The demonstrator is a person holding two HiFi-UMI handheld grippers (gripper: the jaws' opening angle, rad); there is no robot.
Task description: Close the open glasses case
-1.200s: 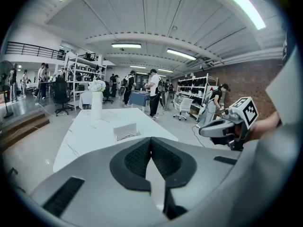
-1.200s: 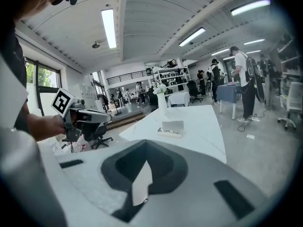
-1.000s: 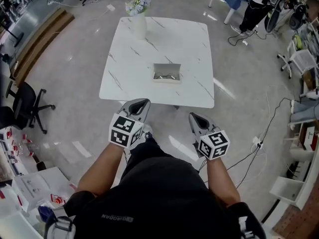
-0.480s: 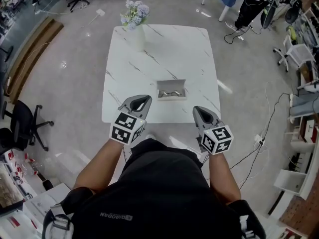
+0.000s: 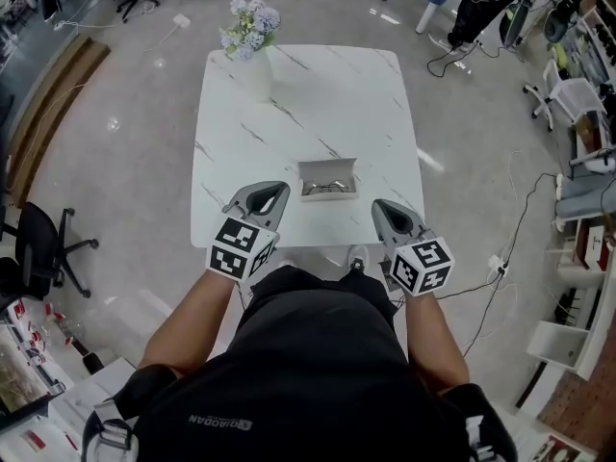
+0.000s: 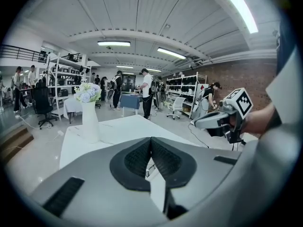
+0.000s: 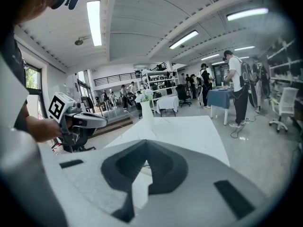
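1. Since a second ago the person has closed in on the white marble-veined square table (image 5: 318, 104). It sat well ahead then; both tongs now hang over its near edge.
2. The grey rectangular glasses case (image 5: 327, 166) lies open near that edge, between the two tongs and apart from both. A pair of thin-framed glasses (image 5: 325, 189) rests inside it.
3. Left gripper (image 5: 269, 195) – jaws clenched tip to tip, nothing between them.
4. Right gripper (image 5: 385, 216) – likewise pressed together and empty.
5. A white vase of pale flowers (image 5: 252, 65) stands at the table's far left corner.
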